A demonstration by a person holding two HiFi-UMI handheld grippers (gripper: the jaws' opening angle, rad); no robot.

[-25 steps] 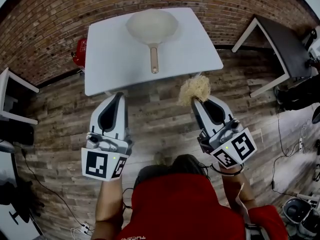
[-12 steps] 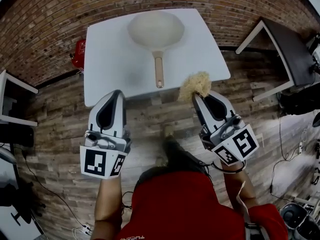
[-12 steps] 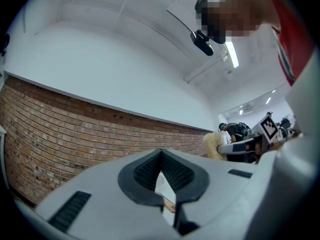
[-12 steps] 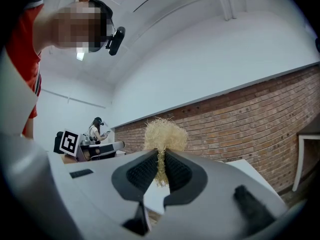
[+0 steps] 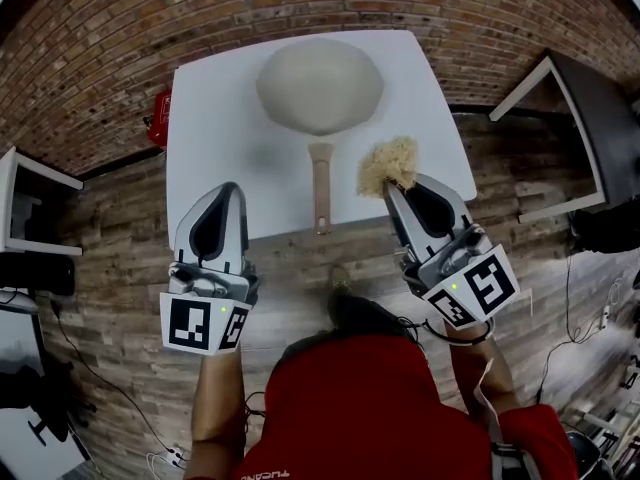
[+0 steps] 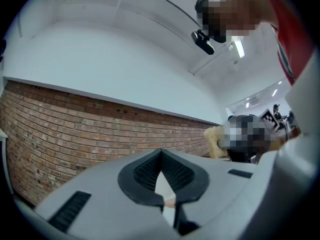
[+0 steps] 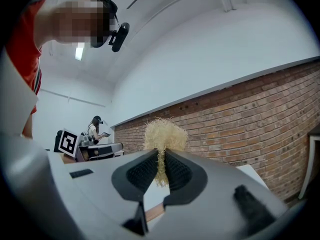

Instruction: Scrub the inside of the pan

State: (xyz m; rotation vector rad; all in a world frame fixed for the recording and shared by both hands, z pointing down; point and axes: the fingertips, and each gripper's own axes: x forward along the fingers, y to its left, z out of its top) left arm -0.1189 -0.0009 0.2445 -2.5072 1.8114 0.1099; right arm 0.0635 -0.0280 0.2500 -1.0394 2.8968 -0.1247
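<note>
You stood at the near edge of the white worktop, both tongs raised in front of you and neither one over the pan yet. The cream pan lay near the far middle of the worktop, its handle pointing back toward you, between the two tongs.

Your right tongs were clamped on a pale, straw-like scrubber. In the right gripper view the jaws pinched its lower strands, and the tuft fanned out above the tips of the tongs. It hung just right of the handle, well short of the bowl and touching nothing.

Your left tongs were closed tip to tip with nothing between them, as the left gripper view showed. They were held by the worktop's near edge, left of the handle.

By my reading this was the approach, with no scrubbing begun. The next move called for carrying the scrubber forward and down into the bowl. The left tongs would have needed to open and grip the handle to steady the pan, since a light pan would likely slide under rubbing.
</note>
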